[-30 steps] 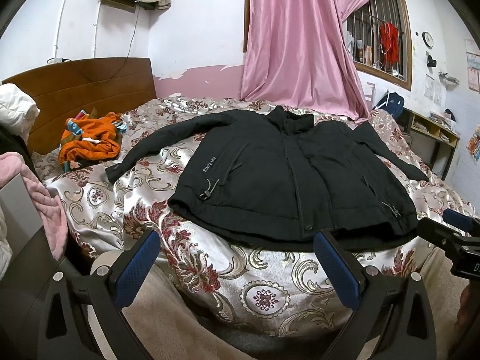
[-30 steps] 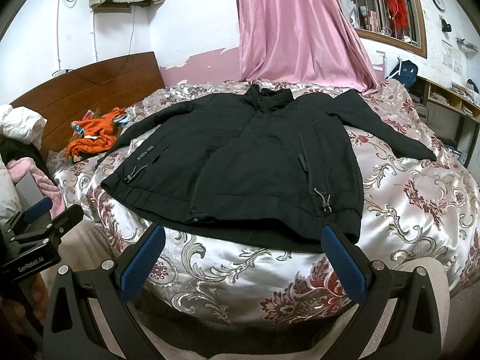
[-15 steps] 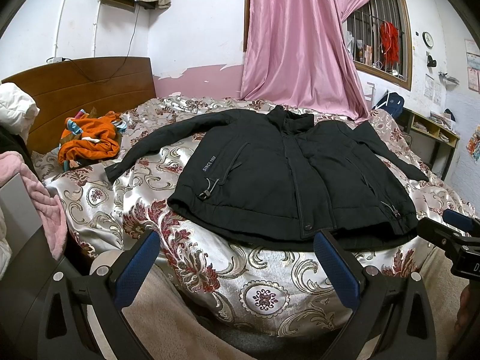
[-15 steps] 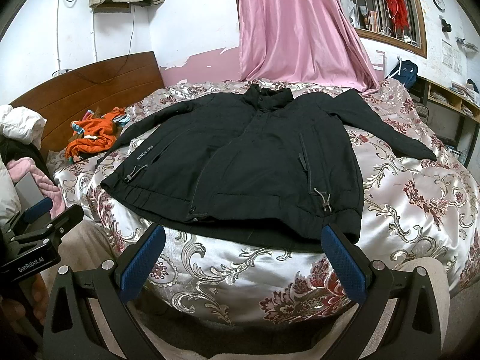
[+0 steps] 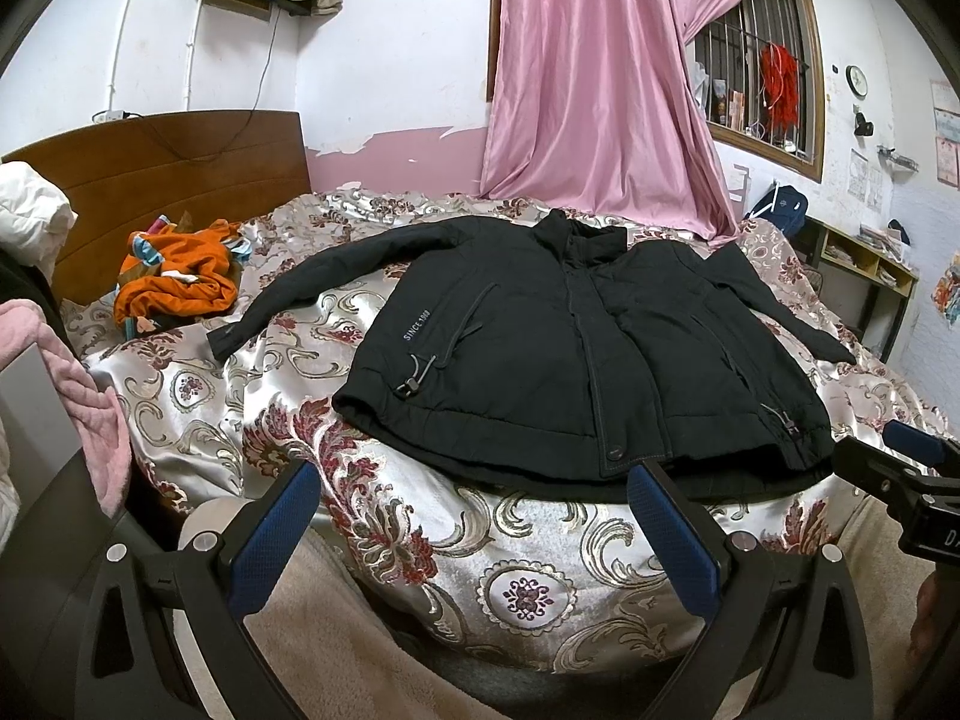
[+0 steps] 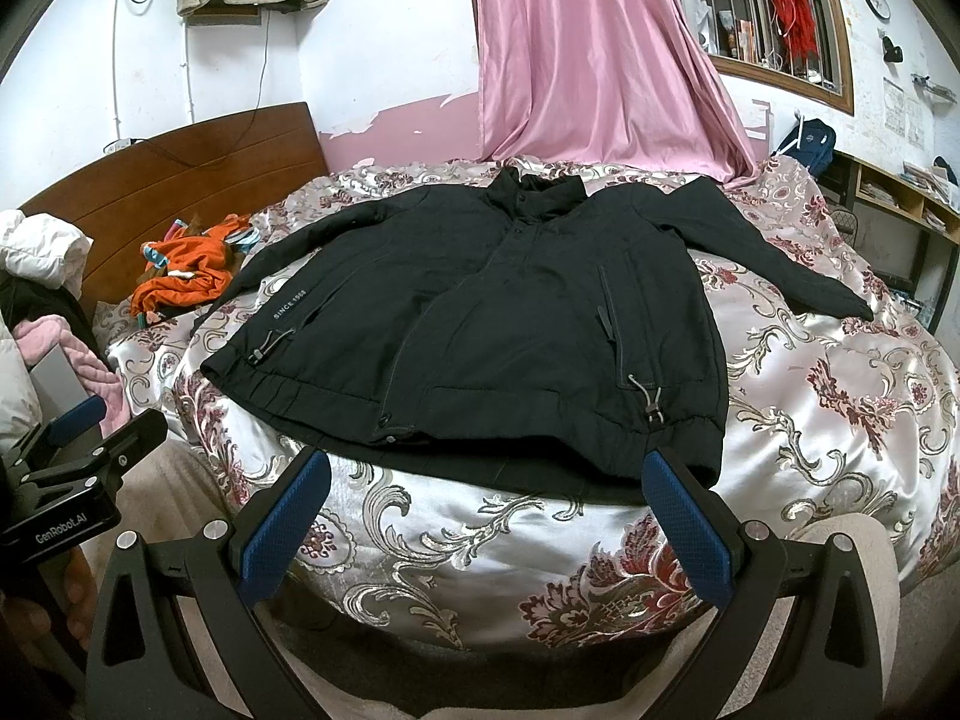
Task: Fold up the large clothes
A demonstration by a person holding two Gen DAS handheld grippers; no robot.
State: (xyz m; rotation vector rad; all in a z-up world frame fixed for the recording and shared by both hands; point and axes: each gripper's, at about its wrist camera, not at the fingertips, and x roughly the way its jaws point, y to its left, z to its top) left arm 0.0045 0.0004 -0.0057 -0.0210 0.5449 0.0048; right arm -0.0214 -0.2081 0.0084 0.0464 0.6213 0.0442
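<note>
A large black jacket lies flat and face up on the bed, collar toward the far wall and both sleeves spread out; it also shows in the right wrist view. Its hem lies near the bed's front edge. My left gripper is open and empty, just short of the hem's left half. My right gripper is open and empty, just short of the hem's right half. Each gripper shows at the edge of the other's view.
The bed has a shiny floral cover. An orange garment pile lies at the far left by the wooden headboard. A pink curtain hangs behind. Shelves stand at the right. Pink and white bedding sits at the left.
Both views are almost unchanged; the grippers have held nearly still in front of the hem and stayed open.
</note>
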